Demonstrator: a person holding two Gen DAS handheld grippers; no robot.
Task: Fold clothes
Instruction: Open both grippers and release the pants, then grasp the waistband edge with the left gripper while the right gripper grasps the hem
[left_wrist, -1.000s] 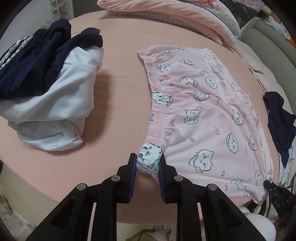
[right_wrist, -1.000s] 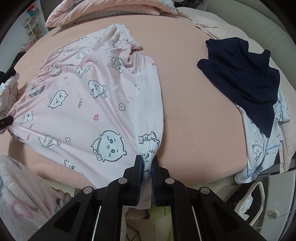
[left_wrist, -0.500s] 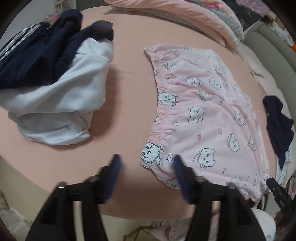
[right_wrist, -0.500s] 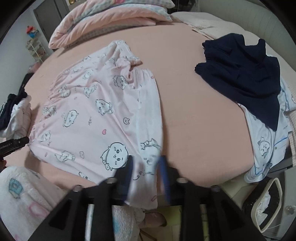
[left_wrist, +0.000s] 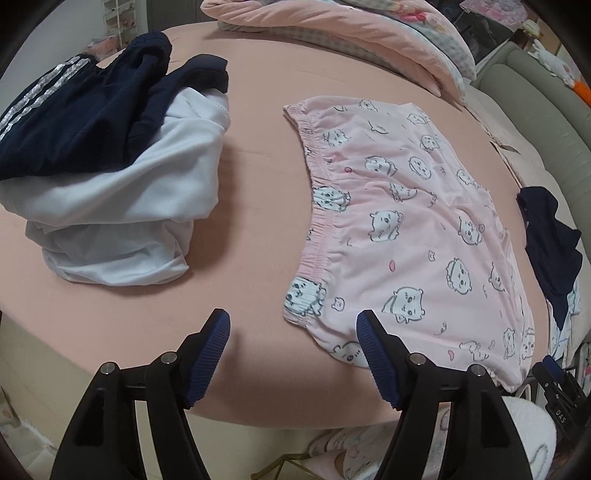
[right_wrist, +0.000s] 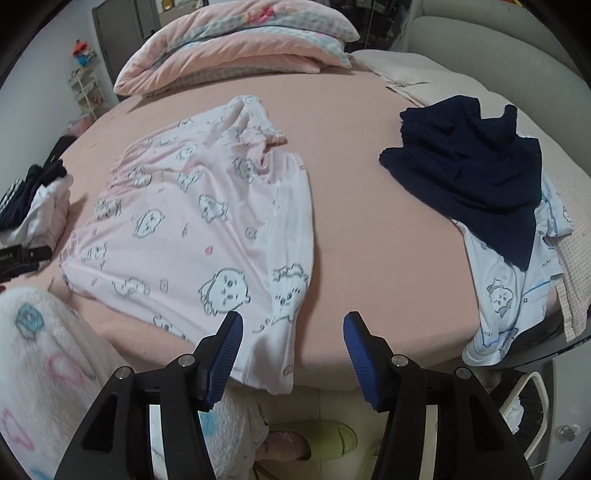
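Pink shorts (left_wrist: 399, 229) are lying flat on the bed (left_wrist: 258, 184), just ahead-right of the left gripper (left_wrist: 293, 334), w/ jaws standing apart, nothing between. White and navy pile (left_wrist: 107, 166) is sitting ahead-left, bare sheet between. Right gripper (right_wrist: 293, 336) is opening; the shorts' hem is sitting under it, probably not touching. Navy top (right_wrist: 469, 170) is lying ahead-right. Bed edge is running right below both.
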